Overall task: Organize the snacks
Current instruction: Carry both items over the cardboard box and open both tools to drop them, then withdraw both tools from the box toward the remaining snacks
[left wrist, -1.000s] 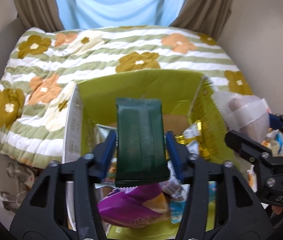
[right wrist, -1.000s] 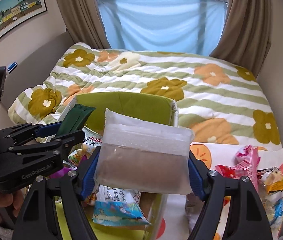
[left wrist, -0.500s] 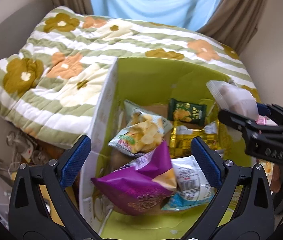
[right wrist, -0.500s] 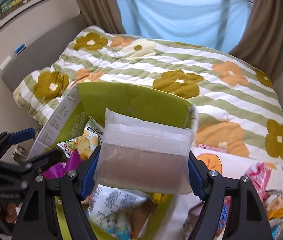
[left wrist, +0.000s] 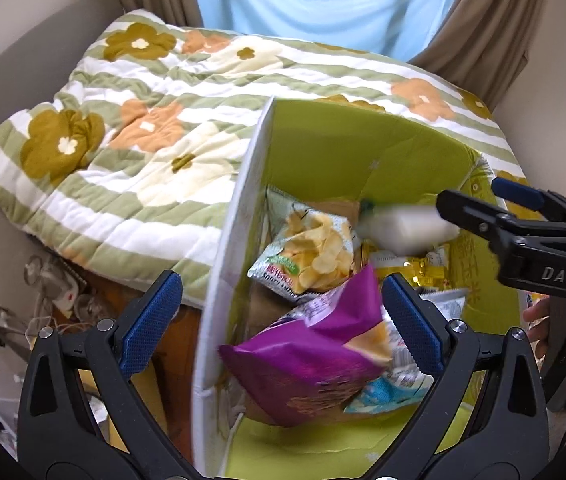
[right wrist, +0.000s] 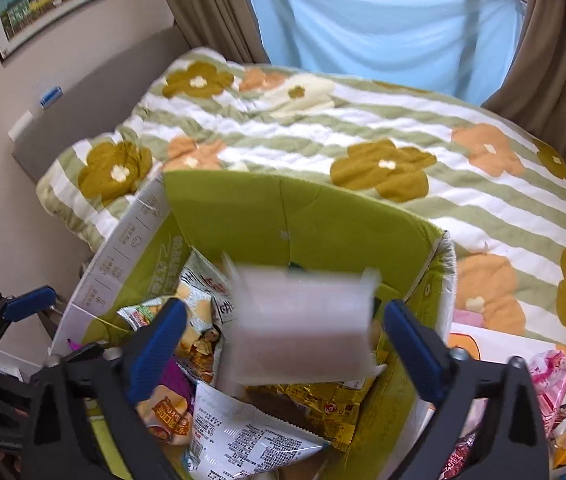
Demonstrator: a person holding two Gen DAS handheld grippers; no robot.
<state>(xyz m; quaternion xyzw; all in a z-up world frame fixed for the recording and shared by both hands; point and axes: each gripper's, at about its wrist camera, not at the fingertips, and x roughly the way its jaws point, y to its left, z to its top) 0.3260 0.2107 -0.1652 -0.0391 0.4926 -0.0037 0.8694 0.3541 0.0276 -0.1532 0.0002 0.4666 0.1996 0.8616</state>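
Over the open green box (right wrist: 303,216) at the edge of the bed (right wrist: 363,128), my right tool (right wrist: 281,332) has just sprung its jaws wide, and the pale packet (right wrist: 303,320) it pinched half a second ago now shows between them as a blur, free of both pads and apparently dropping toward the pile inside. My left tool (left wrist: 281,312) hangs spread and empty above the same box, having let go of its dark green packet a moment sooner; that packet now lies somewhere in the box, only a dark green corner (left wrist: 369,204) peeking from behind the falling one. By my reckoning two more snacks are in the box, while a heap of wrapped snacks (right wrist: 555,384) still waits on the bed to the right. Motion blur hides the pale packet's label and contents, the purple bag (left wrist: 315,356) covers what lies beneath, and the box floor is cut off by the frame.
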